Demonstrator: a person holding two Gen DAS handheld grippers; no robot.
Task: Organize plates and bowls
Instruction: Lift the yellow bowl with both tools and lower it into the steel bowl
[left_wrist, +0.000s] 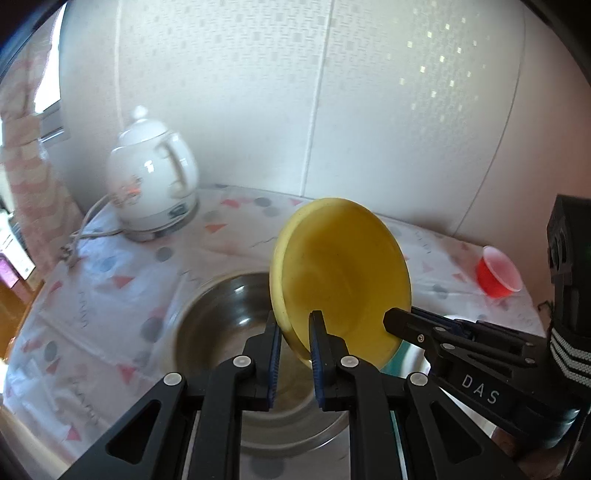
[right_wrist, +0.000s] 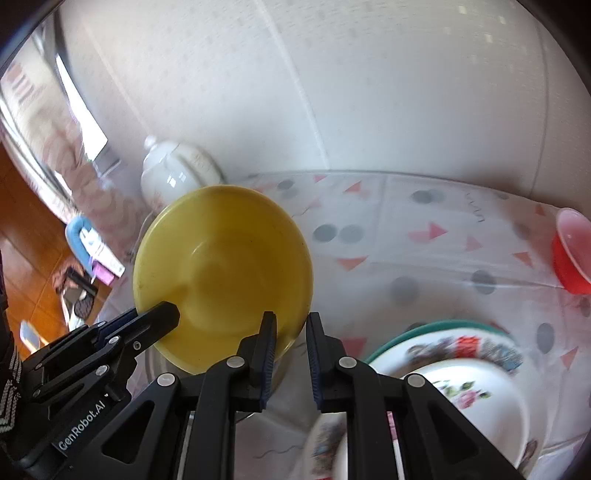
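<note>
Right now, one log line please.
left gripper: shut on yellow bowl rim | right gripper: at rim, grip unclear | yellow bowl: tilted, over steel bowl
</note>
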